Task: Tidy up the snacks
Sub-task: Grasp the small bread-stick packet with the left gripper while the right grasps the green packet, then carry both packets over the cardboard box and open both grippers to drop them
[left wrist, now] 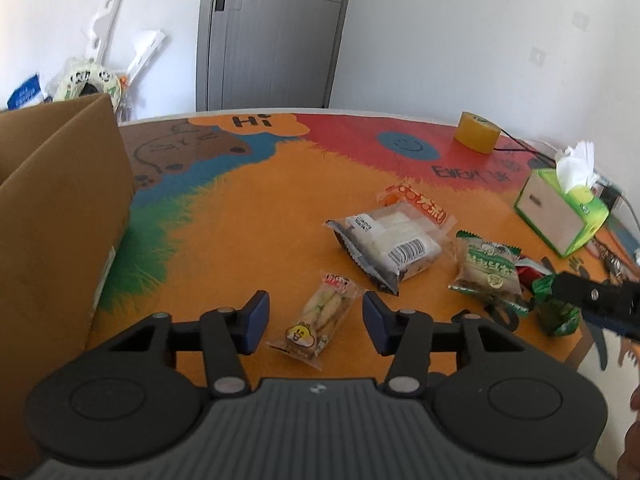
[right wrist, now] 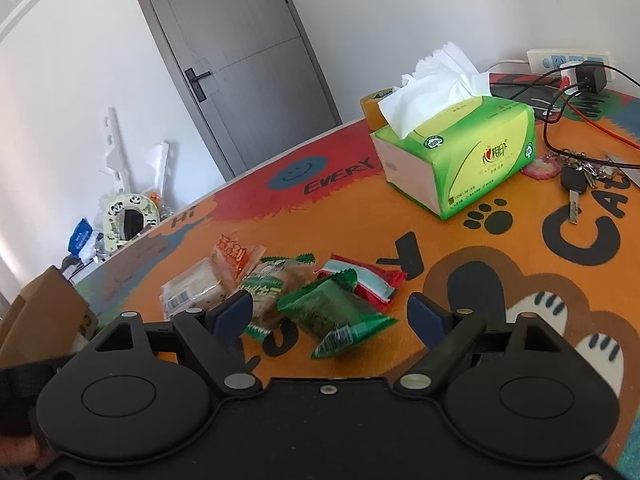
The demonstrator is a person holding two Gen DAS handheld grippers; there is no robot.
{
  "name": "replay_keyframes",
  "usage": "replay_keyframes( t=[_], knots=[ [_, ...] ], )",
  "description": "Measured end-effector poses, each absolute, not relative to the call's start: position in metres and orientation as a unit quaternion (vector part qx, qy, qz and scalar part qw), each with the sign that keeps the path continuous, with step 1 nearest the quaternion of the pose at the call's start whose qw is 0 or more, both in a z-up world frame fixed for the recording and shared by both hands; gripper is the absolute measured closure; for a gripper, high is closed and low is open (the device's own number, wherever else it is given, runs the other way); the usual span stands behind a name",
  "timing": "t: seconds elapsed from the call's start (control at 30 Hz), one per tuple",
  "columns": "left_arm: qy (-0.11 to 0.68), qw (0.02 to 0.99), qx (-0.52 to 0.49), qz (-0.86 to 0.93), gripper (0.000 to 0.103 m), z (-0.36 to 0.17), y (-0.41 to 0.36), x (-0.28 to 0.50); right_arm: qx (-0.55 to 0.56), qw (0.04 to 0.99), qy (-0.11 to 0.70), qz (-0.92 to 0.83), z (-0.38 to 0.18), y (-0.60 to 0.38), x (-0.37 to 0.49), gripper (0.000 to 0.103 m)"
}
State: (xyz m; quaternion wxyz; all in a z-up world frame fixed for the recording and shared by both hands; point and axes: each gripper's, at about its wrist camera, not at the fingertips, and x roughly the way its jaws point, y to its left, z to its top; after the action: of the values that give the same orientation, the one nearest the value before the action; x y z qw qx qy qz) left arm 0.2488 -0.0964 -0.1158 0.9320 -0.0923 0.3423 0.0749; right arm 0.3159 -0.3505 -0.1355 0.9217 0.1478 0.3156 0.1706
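Note:
Several snack packets lie on the colourful table mat (left wrist: 248, 220). A small clear packet with a yellow chick sticker (left wrist: 324, 312) lies between the pads of my left gripper (left wrist: 316, 318), which stands open and clear of it. A dark green packet (right wrist: 340, 308) lies between the fingers of my right gripper (right wrist: 330, 312), also open and not touching. Beside it are a red and white packet (right wrist: 372, 280), a green-labelled packet (right wrist: 268, 284) and a white cake packet with a barcode (right wrist: 192, 290). An orange-topped packet (right wrist: 234, 256) lies behind them.
A tall cardboard box (left wrist: 60, 220) stands at the mat's left edge. A green tissue box (right wrist: 460, 156), a yellow tape roll (left wrist: 478, 132), keys (right wrist: 576, 176), cables and a power strip (right wrist: 572, 62) lie to the right. A grey door (left wrist: 272, 32) is behind the table.

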Motion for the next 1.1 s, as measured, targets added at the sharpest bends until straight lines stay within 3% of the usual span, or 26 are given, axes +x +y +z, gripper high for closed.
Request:
replay_keyframes(
  t=[0.07, 0.13, 0.17, 0.23, 1.1],
  knots=[
    [0.341, 0.933, -0.085, 0.077, 0.062, -0.116, -0.098, 0.248, 0.141, 0.921, 0.322, 0.171, -0.138, -0.347, 0.319, 0.024],
    [0.341, 0.933, -0.084, 0.078, 0.077, -0.116, -0.097, 0.247, 0.136, 0.918, 0.333, 0.168, -0.143, -0.343, 0.321, 0.036],
    [0.342, 0.933, -0.086, 0.078, 0.08, -0.116, -0.097, 0.246, 0.132, 0.921, 0.328, 0.165, -0.144, -0.342, 0.32, 0.039],
    [0.342, 0.933, -0.091, 0.071, 0.085, -0.116, -0.095, 0.244, 0.128, 0.92, 0.329, 0.17, -0.144, -0.342, 0.317, 0.068],
    [0.257, 0.959, -0.111, 0.048, 0.086, -0.056, -0.088, 0.172, 0.155, 0.926, 0.264, 0.221, -0.096, -0.337, 0.25, 0.072]
  ],
)
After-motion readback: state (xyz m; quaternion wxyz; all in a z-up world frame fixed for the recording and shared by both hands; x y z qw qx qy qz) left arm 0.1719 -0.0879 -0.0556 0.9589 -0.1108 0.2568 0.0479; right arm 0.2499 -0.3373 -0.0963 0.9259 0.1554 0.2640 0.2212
